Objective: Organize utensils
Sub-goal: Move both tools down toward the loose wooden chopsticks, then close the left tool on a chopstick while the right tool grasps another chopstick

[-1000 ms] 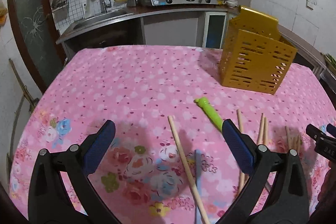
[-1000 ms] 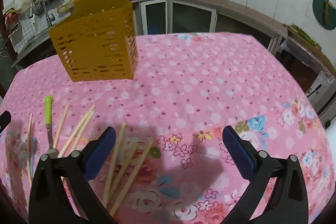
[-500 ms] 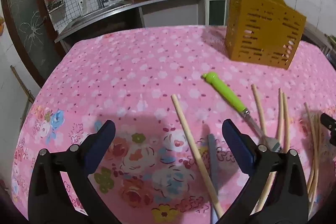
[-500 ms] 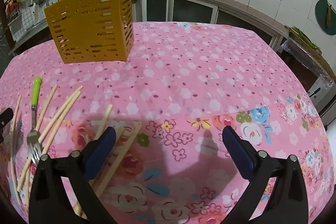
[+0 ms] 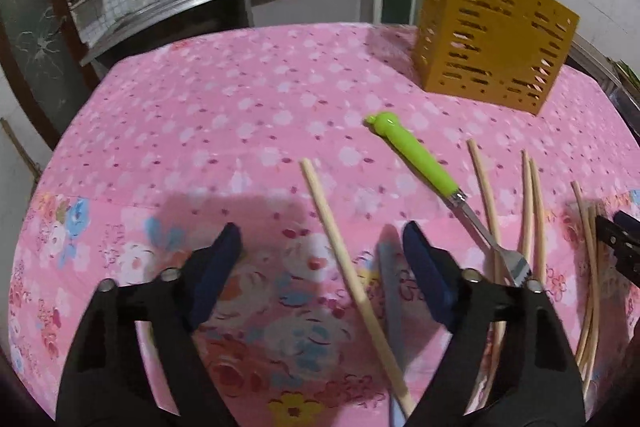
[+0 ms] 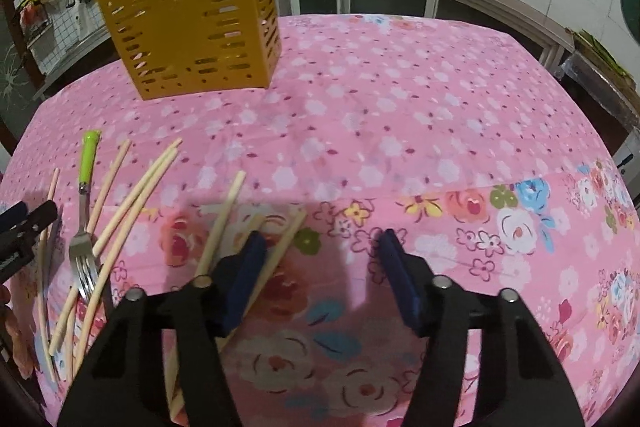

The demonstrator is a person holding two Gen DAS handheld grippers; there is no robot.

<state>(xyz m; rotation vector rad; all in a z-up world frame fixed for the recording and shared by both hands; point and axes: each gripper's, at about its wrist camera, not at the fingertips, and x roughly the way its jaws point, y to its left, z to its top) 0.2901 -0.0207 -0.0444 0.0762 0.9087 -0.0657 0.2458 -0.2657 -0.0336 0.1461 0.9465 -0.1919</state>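
Observation:
My left gripper (image 5: 320, 239) hangs low over the pink floral tablecloth, its jaws closing. A pale wooden chopstick (image 5: 344, 259) and a grey knife blade (image 5: 390, 279) lie between them, and the pads touch neither. A green-handled fork (image 5: 416, 157) and more chopsticks (image 5: 532, 195) lie to its right. My right gripper (image 6: 323, 243) is also closing. The tip of a chopstick (image 6: 288, 231) runs under its left finger; the pads press on nothing. The fork (image 6: 86, 211) and several chopsticks (image 6: 132, 195) lie to its left.
A yellow slotted utensil holder (image 5: 488, 39) (image 6: 196, 31) stands upright at the far side of the table. Beyond it are a kitchen counter, a stove with a pot and hanging tools. The tablecloth (image 6: 400, 107) spreads bare to the right.
Both grippers have sunk closer to the table. Their jaws have narrowed from fully wide. The utensils lie where they were.

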